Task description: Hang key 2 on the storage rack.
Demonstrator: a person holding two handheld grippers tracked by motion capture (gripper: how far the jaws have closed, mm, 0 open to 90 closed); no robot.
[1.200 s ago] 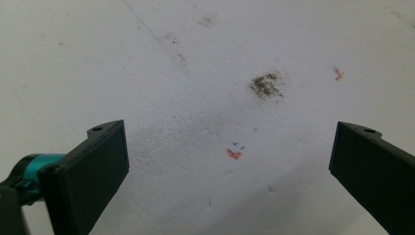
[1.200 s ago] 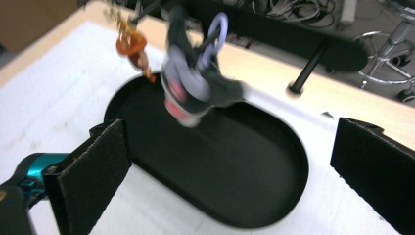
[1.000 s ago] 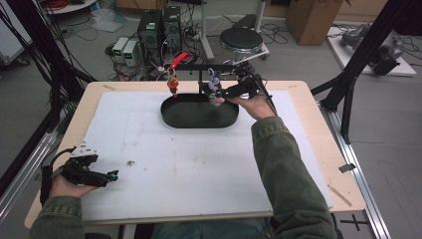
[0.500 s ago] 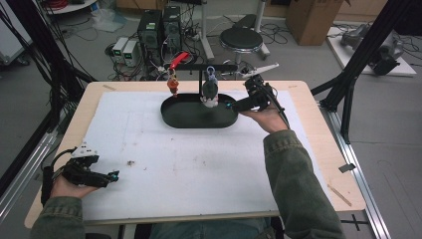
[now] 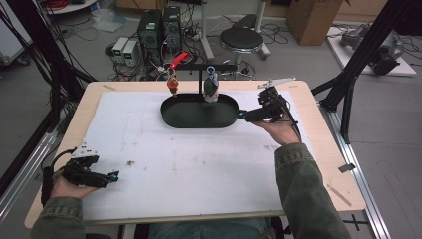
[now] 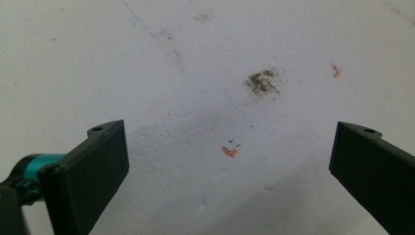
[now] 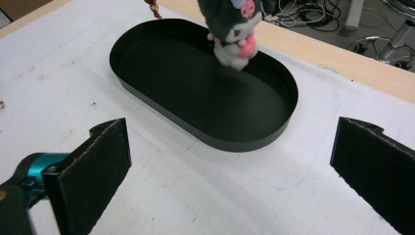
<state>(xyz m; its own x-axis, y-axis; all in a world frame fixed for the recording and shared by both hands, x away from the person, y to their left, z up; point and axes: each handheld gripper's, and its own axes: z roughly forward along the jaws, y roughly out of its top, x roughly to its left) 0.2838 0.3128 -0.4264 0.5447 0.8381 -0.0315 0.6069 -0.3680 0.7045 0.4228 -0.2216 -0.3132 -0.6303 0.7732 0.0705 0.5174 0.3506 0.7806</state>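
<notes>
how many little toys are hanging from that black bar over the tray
2. An orange charm hangs near the bar's left end; a grey plush hangs right of the post, above the black tray. None looks hidden.

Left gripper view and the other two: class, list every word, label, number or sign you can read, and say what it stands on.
None can be read.
Small blue and orange pen marks on the white table cover, between the open jaws of the left gripper: too small and faint to read.
Cardboard box on the floor: no legible print.
Plush toy over the black tray: no lettering.
</notes>
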